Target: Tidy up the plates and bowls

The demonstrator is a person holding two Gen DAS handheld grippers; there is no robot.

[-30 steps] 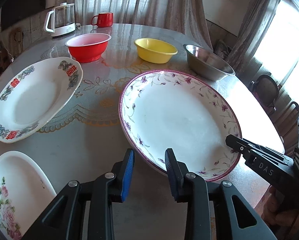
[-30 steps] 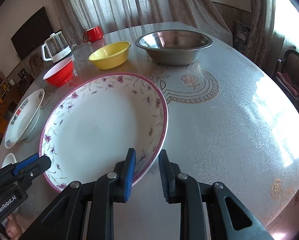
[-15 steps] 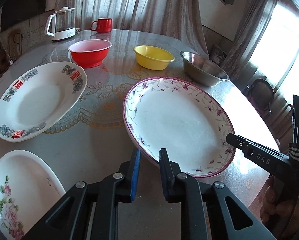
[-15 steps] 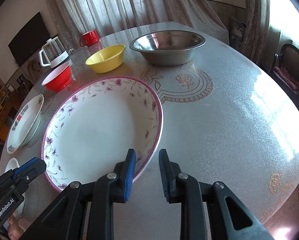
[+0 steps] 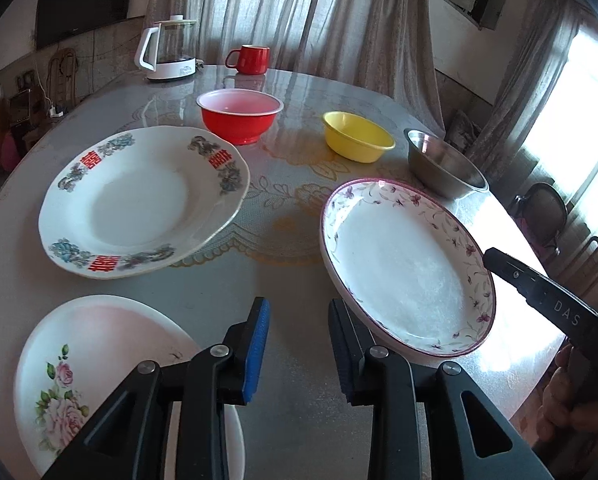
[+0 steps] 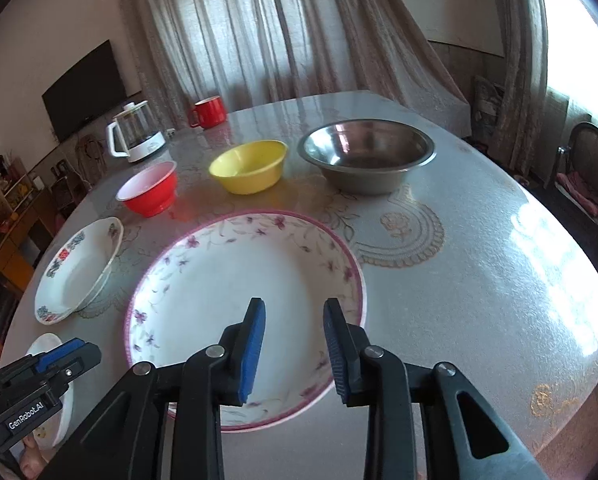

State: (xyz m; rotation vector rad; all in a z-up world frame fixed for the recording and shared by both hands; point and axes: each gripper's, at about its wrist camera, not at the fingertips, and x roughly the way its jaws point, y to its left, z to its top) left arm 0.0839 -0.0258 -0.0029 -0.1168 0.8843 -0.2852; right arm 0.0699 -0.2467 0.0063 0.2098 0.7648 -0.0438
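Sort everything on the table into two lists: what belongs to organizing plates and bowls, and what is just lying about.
Part of the job: purple-flowered plate, red-lettered plate, rose plate, red bowl, yellow bowl, steel bowl.

Just lying about: kettle, red mug.

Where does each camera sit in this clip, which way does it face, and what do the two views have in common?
Left wrist: on the left gripper, jaws open, looking across the table toward the curtains; rose plate below, right gripper entering at right, with part of a hand below it.
Right wrist: on the right gripper, jaws open over the purple-rimmed plate, facing the steel bowl; left gripper at lower left.
Shared: the purple-rimmed plate, red bowl, yellow bowl, kettle and red mug.
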